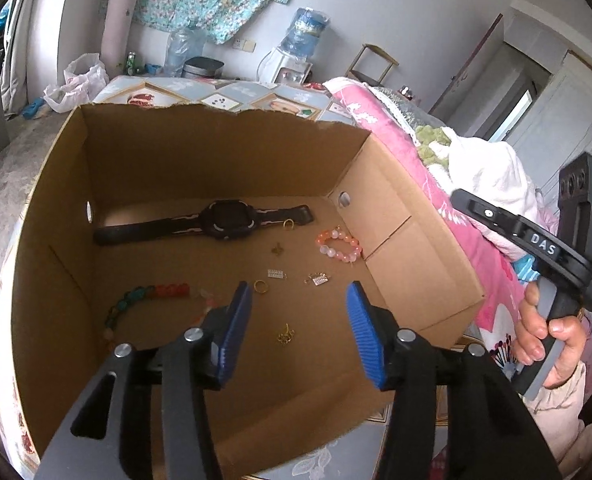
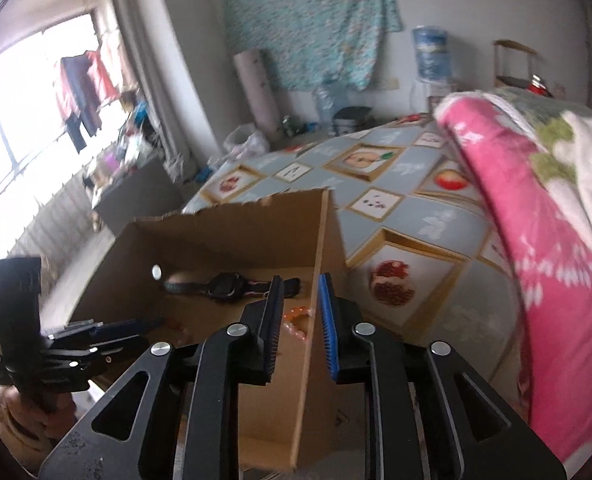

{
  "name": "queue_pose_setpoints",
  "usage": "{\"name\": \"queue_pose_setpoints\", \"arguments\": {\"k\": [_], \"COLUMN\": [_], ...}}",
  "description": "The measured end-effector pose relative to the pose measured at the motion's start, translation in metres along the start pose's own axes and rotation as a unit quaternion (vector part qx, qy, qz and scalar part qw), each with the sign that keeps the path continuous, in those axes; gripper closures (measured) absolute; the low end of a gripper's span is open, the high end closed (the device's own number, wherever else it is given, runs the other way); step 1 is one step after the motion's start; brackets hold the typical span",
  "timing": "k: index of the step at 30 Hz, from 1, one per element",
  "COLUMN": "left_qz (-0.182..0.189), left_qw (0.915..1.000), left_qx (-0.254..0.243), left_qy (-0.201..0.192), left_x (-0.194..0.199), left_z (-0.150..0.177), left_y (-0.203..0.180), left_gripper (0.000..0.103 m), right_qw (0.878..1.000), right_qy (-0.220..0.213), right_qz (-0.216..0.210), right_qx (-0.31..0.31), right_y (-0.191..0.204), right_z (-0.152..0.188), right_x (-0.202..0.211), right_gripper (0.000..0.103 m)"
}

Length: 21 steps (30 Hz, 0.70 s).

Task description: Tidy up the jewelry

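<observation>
The open brown cardboard box [image 1: 396,248] stands on the patterned tablecloth [image 2: 416,216], its torn far rim clear above. The left gripper [image 1: 300,320] hangs released over the box floor, bare cardboard between its blue pads. Only the left view shows the small gold charms [image 1: 285,334], the gold ring [image 1: 260,286] and the pink bead bracelet [image 1: 339,245] by the right wall. The black wristwatch [image 1: 228,222] lies along the far wall. The right gripper [image 2: 301,320], parted, straddles the box's right wall, empty.

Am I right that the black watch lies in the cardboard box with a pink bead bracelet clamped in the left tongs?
Not quite. The left tongs are open and empty; the pink bead bracelet lies on the floor of the cardboard box, near the black watch. The left wrist view shows it.
</observation>
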<state>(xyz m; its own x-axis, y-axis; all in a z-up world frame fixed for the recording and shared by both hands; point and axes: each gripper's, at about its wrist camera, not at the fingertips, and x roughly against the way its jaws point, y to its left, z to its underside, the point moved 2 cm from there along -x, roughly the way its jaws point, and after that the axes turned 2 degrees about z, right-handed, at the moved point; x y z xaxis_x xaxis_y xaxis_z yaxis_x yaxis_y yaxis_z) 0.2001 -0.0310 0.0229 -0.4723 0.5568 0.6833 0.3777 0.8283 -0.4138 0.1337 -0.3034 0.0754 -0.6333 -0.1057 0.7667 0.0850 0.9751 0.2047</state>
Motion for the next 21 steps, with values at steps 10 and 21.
{"name": "queue_pose_setpoints", "arguments": {"k": [10, 21], "left_qz": [-0.046, -0.234], "left_qw": [0.9963, 0.9584], "left_qx": [-0.032, 0.011], "left_qy": [-0.065, -0.163], "left_x": [0.045, 0.096], "left_z": [0.019, 0.062], "left_y": [-0.019, -0.019], "left_gripper": [0.028, 0.005], "right_qw": [0.999, 0.999], "right_qy": [-0.003, -0.025], "right_qz": [-0.008, -0.027], "right_qx": [-0.032, 0.036], "right_y": [0.005, 0.068], "right_z": [0.031, 0.059], "right_x": [0.040, 0.066], "right_gripper": [0.047, 0.016]}}
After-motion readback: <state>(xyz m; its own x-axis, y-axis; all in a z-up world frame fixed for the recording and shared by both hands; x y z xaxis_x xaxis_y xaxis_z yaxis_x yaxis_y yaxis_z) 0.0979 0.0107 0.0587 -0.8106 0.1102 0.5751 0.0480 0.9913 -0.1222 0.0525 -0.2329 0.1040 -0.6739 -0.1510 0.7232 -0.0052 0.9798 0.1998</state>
